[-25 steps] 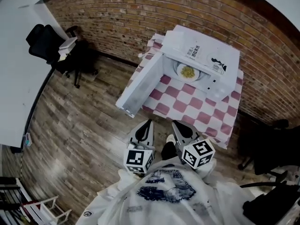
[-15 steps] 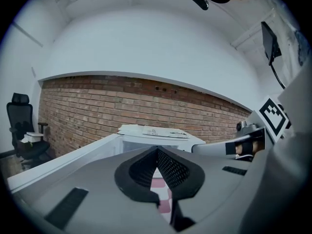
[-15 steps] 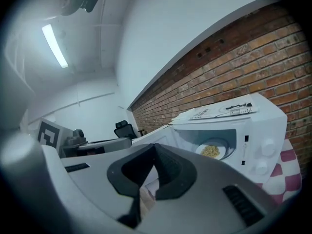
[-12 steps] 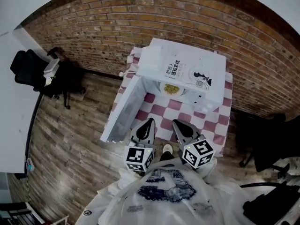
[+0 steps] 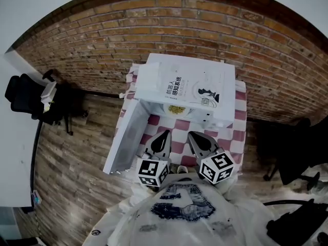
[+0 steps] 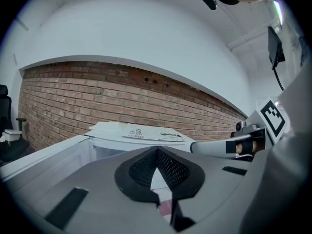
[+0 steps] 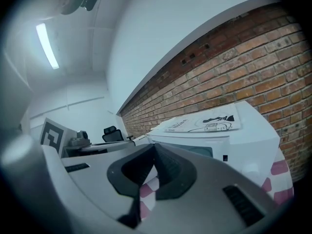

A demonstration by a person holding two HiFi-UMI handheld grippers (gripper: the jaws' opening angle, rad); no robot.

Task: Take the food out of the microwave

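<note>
At left, microwave door [image 5: 124,137] hanging open. You're holding left gripper [image 5: 165,135] beside it, jaws pressed together, empty. Ahead, plate of food [image 5: 176,108] sitting inside microwave [image 5: 195,81]. You're pointing right gripper [image 5: 192,136] there, jaws together, empty.

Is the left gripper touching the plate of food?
Apart. Head view shows checkered tablecloth between the left gripper and the plate in the microwave.

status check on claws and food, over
Both shut and empty, left claw and right claw. Inside the microwave: plate of food, door open. Nothing blocking the way in.
</note>
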